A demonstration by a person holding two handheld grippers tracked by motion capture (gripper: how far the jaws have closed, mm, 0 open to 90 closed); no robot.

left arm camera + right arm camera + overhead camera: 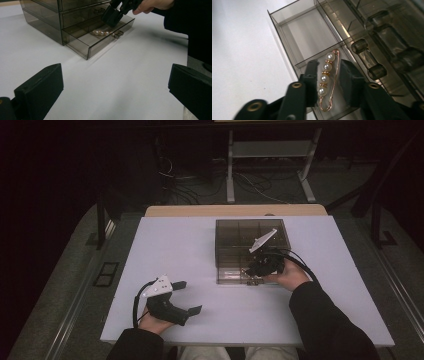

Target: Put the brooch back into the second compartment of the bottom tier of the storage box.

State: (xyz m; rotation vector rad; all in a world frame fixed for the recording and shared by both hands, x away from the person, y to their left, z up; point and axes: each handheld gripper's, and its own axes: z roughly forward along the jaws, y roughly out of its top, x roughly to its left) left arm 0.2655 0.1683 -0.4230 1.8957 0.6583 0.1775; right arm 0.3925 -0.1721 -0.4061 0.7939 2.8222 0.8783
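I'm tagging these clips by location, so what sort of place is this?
Probably a lab or recording workspace, not a home: a bare white table in a dark room, loose cables and metal stand legs on the floor behind, and a smoky clear drawer box set out alone.

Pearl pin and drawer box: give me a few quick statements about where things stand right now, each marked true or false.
1. The pearl pin lies inside the pulled-out bottom drawer. True.
2. The right tongs are clamped shut on the pin. False: the pin lies between the jaws, with gaps on both sides.
3. The left tongs stand open over bare table. True.
4. The left tongs are holding the drawer box steady. False: they are well apart from it.
5. The pin carries four pearls. True.
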